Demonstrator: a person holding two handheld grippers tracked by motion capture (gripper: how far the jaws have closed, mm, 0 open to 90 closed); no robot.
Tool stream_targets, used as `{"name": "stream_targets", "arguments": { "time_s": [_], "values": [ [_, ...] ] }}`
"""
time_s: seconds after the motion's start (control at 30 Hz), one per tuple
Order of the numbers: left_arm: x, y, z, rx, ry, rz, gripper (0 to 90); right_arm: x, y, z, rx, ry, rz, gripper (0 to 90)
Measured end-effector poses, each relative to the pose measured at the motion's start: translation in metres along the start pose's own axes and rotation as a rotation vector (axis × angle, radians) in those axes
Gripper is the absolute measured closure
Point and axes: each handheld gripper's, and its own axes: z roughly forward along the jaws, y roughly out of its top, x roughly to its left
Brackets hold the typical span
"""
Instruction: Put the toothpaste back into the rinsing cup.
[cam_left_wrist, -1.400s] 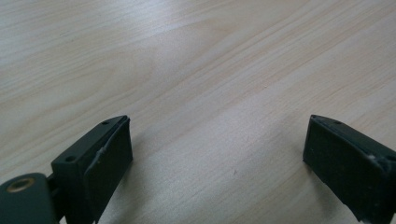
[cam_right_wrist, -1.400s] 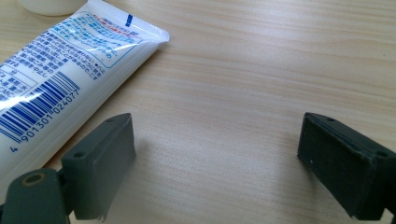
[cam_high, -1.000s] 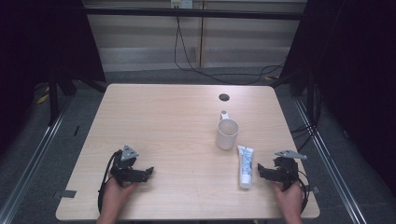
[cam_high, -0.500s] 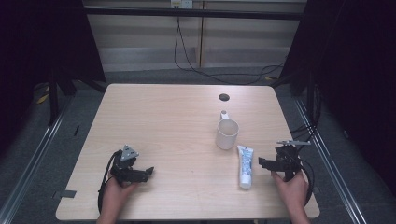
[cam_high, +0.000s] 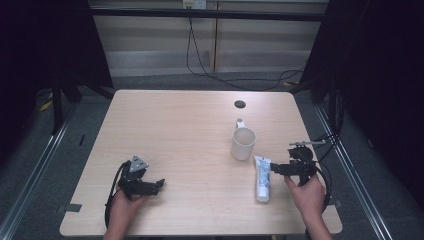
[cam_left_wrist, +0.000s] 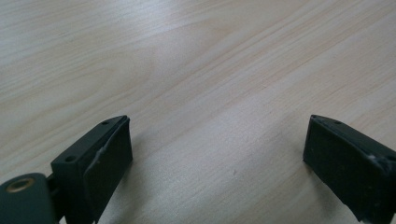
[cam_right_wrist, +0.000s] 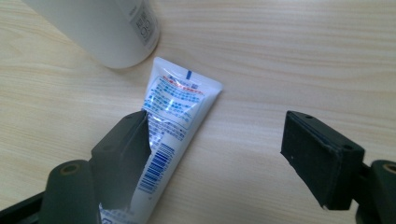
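Beside mug (cam_high: 243, 143), tube (cam_high: 262, 177) flat, R gripper (cam_high: 276, 170) open above

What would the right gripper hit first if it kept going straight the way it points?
Probably the toothpaste tube lying flat just ahead of the right gripper, partly under one of its fingers; the white mug stands beyond it.
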Motion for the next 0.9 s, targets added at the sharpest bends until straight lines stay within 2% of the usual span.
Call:
{"name": "stream_targets", "arguments": {
  "time_s": [0.37, 0.47, 0.63, 0.9],
  "values": [
    [0.000, 0.000, 0.000, 0.002, 0.000, 0.002, 7.7, 0.028, 0.018, 0.009, 0.052, 0.017, -0.028, 25.2],
    [0.000, 0.000, 0.000, 0.001, 0.001, 0.000, 7.7, 0.030, 0.019, 0.012, 0.066, 0.019, -0.016, 26.5],
    [0.000, 0.000, 0.000, 0.002, 0.000, 0.003, 7.7, 0.033, 0.019, 0.025, 0.124, 0.007, 0.009, 27.9],
    [0.000, 0.000, 0.000, 0.003, 0.000, 0.003, 7.7, 0.033, 0.018, 0.034, 0.158, 0.008, 0.029, 27.8]
  ]
}}
